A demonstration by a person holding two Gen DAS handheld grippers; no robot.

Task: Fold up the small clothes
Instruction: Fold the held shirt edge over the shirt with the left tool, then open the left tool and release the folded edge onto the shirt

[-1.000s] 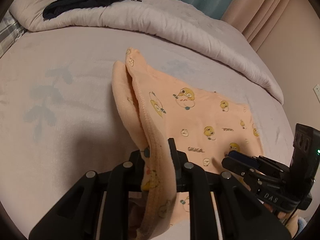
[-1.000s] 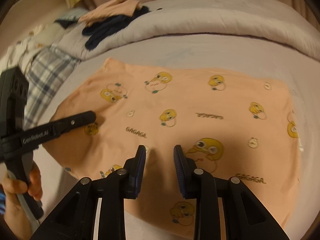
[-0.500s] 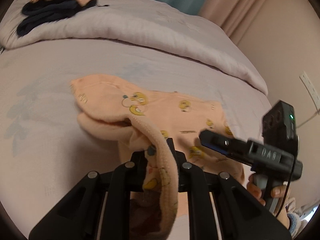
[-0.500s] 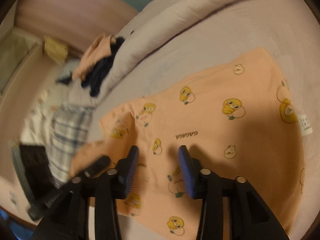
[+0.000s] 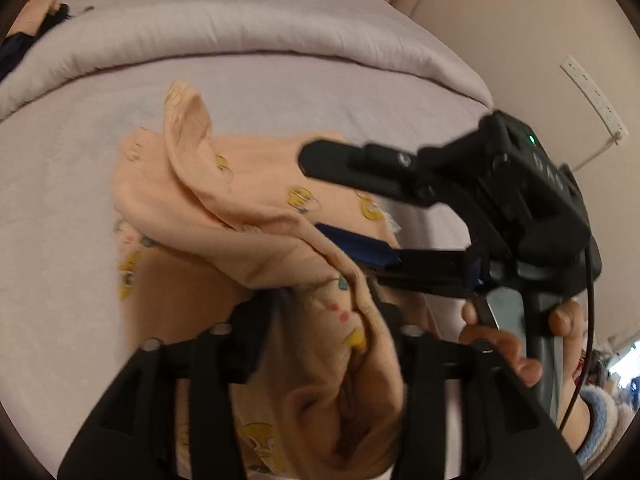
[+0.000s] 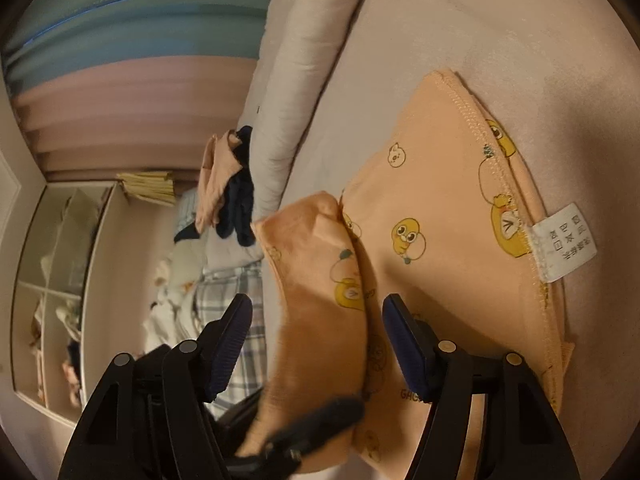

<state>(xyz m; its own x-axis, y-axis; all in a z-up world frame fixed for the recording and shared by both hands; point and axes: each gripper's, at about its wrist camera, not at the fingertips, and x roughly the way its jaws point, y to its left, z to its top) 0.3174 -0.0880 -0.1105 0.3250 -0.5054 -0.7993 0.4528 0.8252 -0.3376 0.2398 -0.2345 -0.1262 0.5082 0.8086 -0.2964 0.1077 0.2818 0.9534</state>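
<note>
While both hand-held grippers' jaws were opening around its raised fold, the peach garment [image 5: 256, 216] on the bed [image 5: 60, 200] looked light, soft and floppy, best pinched at the stitched hem [image 6: 476, 136] toward 1 o'clock.

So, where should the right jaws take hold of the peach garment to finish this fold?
Grip the raised fold of the peach garment, coming from the near side along the bed. That ridge stands up off the flat layer with the white label, already between the right gripper jaws, which are opening. The left gripper jaws are opening too, cloth still between them.
</note>
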